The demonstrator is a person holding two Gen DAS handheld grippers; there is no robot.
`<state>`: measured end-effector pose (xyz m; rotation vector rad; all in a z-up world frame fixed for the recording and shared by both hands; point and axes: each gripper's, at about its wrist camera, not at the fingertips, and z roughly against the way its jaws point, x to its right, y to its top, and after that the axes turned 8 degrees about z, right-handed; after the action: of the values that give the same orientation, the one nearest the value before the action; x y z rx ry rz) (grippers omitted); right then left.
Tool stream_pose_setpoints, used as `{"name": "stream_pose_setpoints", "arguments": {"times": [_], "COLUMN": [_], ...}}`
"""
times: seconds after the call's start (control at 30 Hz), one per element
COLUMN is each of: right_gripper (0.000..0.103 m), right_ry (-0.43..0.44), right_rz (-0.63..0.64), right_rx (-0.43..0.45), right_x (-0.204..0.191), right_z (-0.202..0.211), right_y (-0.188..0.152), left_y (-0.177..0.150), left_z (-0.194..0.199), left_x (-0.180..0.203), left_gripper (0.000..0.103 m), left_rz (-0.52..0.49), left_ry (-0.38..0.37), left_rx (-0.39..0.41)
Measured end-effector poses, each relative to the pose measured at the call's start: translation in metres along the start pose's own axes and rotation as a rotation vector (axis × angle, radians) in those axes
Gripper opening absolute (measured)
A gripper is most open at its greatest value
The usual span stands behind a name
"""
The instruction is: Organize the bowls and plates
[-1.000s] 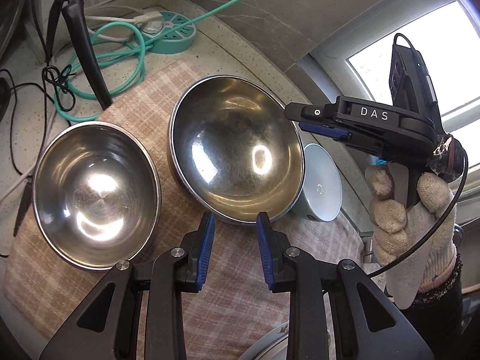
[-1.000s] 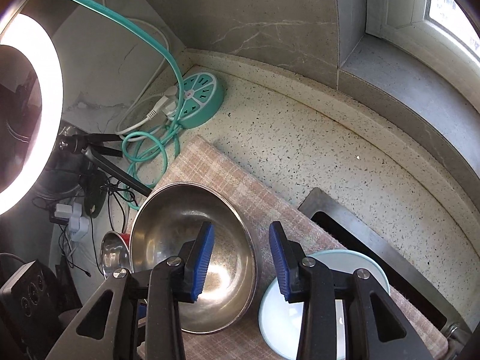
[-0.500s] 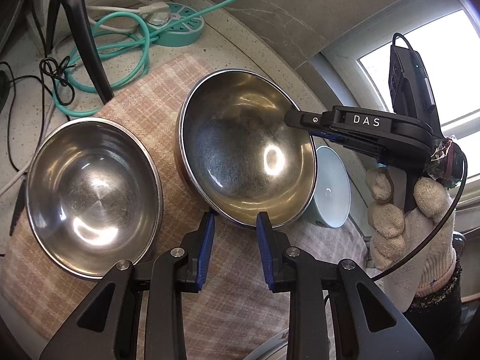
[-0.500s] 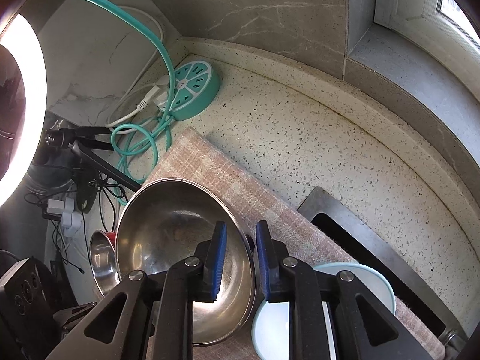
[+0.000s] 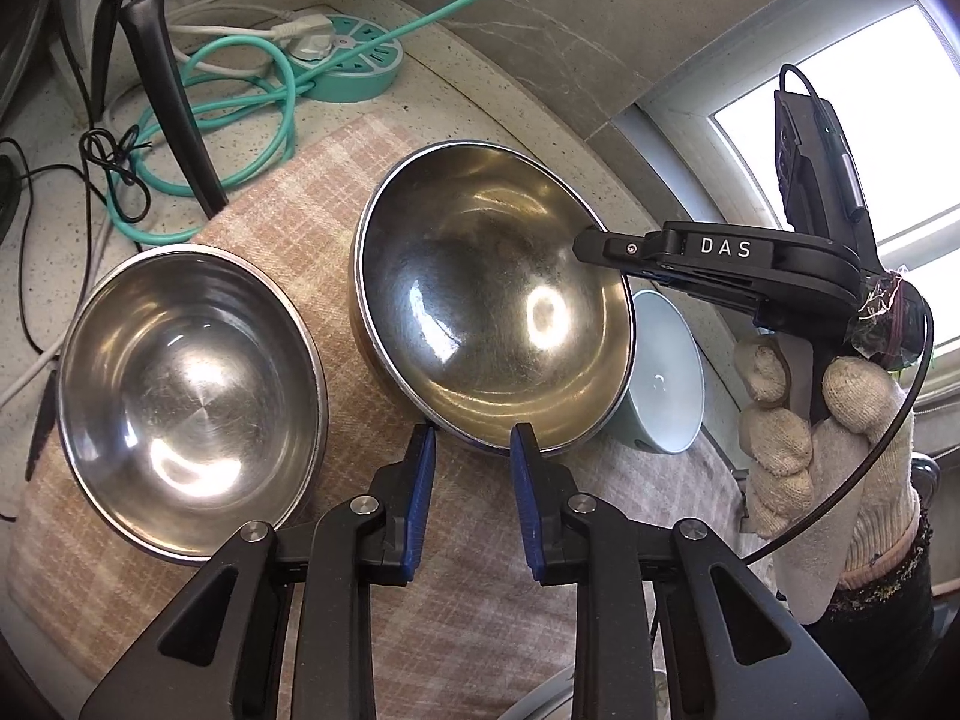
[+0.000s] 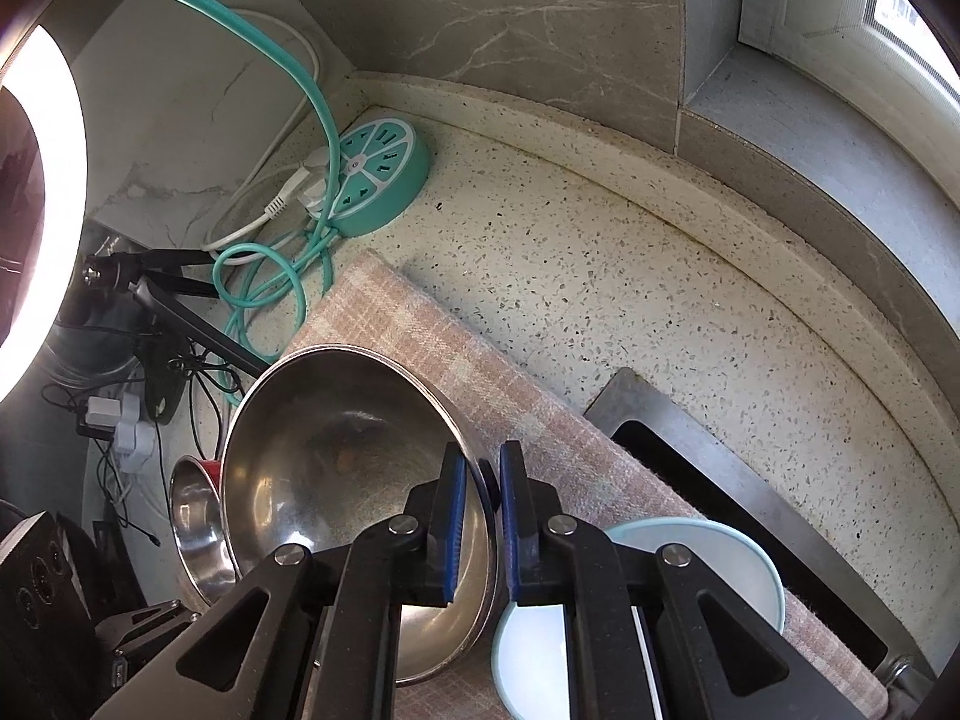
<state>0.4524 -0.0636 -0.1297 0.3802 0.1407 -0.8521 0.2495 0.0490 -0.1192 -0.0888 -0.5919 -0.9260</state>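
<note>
Two steel bowls sit on a pink plaid mat [image 5: 336, 192]. The larger steel bowl [image 5: 486, 312] is tilted up, its right rim pinched by my right gripper [image 6: 477, 519], which is shut on it; this bowl also shows in the right wrist view [image 6: 336, 480]. The right gripper also shows in the left wrist view [image 5: 600, 249], held by a gloved hand. The smaller steel bowl [image 5: 186, 396] rests to the left, and shows in the right wrist view [image 6: 195, 531]. A pale blue bowl [image 5: 666, 384] sits right of the large bowl. My left gripper [image 5: 471, 450] is open and empty, just in front of the large bowl's near rim.
A teal round power strip [image 5: 354, 60] with coiled teal cable [image 5: 240, 138] lies at the back left. A black tripod leg [image 5: 174, 102] stands beside the mat. A ring light [image 6: 36, 228] glows at left. A metal-framed slot [image 6: 720, 480] is right of the mat. A window [image 5: 870, 138] is at right.
My right gripper's jaws closed from wide open onto the large steel bowl's rim, and the bowl has tipped up. The left gripper stayed open and shifted slightly.
</note>
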Motion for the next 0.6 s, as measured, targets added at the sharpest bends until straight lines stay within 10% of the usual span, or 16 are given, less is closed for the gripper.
{"name": "stream_pose_setpoints", "arguments": {"times": [0.6], "right_gripper": [0.007], "right_ry": [-0.051], "right_rz": [0.014], "right_rx": [-0.005], "right_x": [-0.001], "right_z": [-0.001], "right_y": [-0.009], "left_y": [0.011], "left_z": [0.007], "left_x": [-0.007], "left_gripper": [0.021], "left_rz": [0.006], "left_ry": [0.042], "left_rx": [0.032]}}
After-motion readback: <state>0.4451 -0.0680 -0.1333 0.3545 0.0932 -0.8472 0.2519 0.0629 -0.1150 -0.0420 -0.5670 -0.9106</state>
